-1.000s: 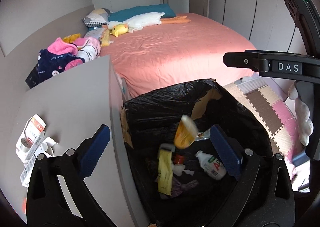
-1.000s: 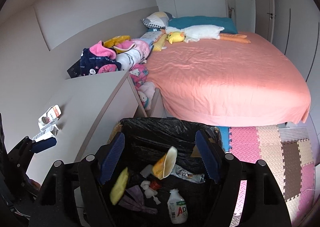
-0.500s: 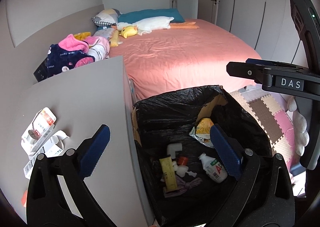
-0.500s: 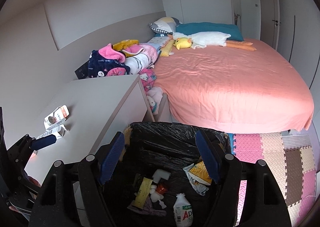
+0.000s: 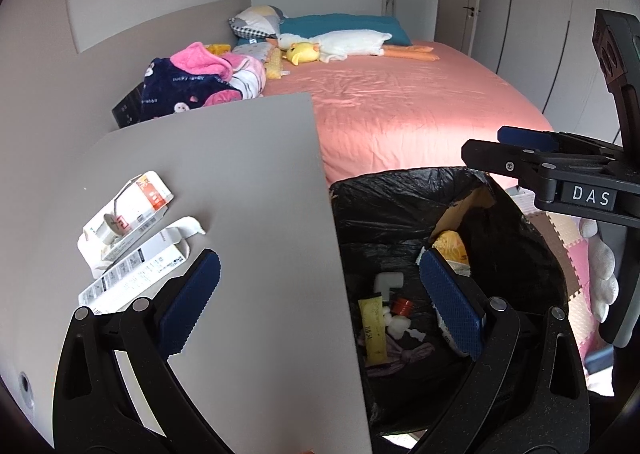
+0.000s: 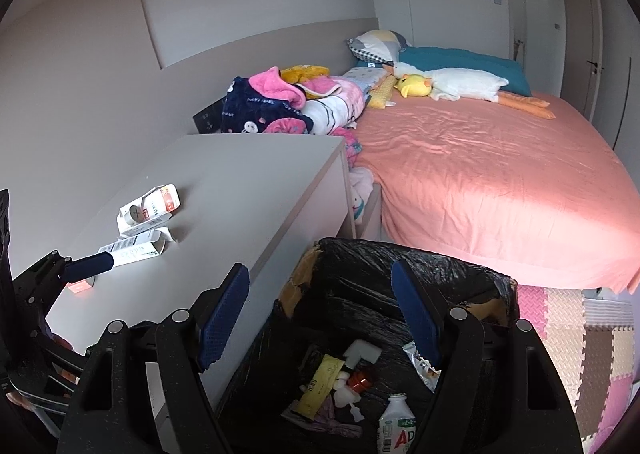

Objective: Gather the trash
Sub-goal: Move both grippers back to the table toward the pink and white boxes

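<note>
Snack packet (image 5: 452, 248) landed in bin (image 5: 400, 189); both grippers shifted left

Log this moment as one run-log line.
left gripper: open, empty, over desk edge | right gripper: open, empty, above trash bin | cartons: on desk, uncollected

the left gripper (image 5: 318, 304) fills the lower part of its own view, black arms rising from the bottom edge and its two blue-padded fingers (image 5: 188, 304) spread wide apart with nothing between them. the right gripper (image 6: 322, 314) sits the same way across the bottom of its own view, fingers (image 6: 416, 310) splayed wide and empty. in the left view the right gripper (image 5: 520, 149) juts in from the right edge at mid height, and in the right view one blue pad of the left gripper (image 6: 88, 264) pokes in from the left edge.
</note>
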